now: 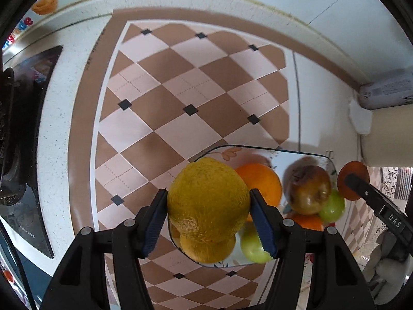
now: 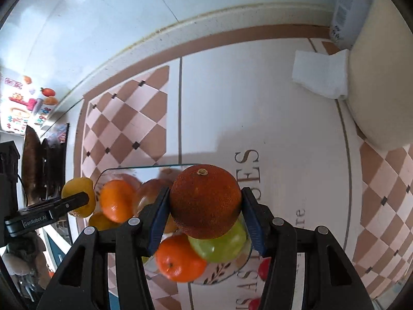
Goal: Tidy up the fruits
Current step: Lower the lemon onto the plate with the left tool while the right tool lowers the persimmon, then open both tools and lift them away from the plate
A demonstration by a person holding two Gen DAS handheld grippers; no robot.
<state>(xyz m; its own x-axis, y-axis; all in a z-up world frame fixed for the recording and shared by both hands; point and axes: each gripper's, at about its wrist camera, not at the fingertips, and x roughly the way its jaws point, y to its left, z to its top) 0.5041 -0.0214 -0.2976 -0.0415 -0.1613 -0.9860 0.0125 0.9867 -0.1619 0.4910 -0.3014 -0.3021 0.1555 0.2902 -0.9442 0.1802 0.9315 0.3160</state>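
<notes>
Fruits are being gathered onto a clear glass plate with a painted flower pattern [image 1: 327, 159], which is sitting on the checked brown-and-pink tablecloth [image 1: 160, 82]. The left gripper [image 1: 207, 208] is clamping a large, bumpy yellow lemon [image 1: 207, 201] between its blue pads, holding it above the plate's near-left edge. The right gripper [image 2: 205, 206] is gripping a dark reddish-orange orange [image 2: 205, 202] in the same way, hanging over the pile on the plate's right part. Already lying on the plate are a bright orange tangerine [image 2: 179, 259], a green apple [image 2: 219, 245], a brownish bruised apple [image 1: 307, 190] and more oranges — the heap is looking crowded.

Judging by this, the placing step is under way for both pieces. The next move is calling for lowering each fruit into a stable hollow before easing the tongs apart — a round fruit set on top of the heap could roll off the shallow glass rim.
</notes>
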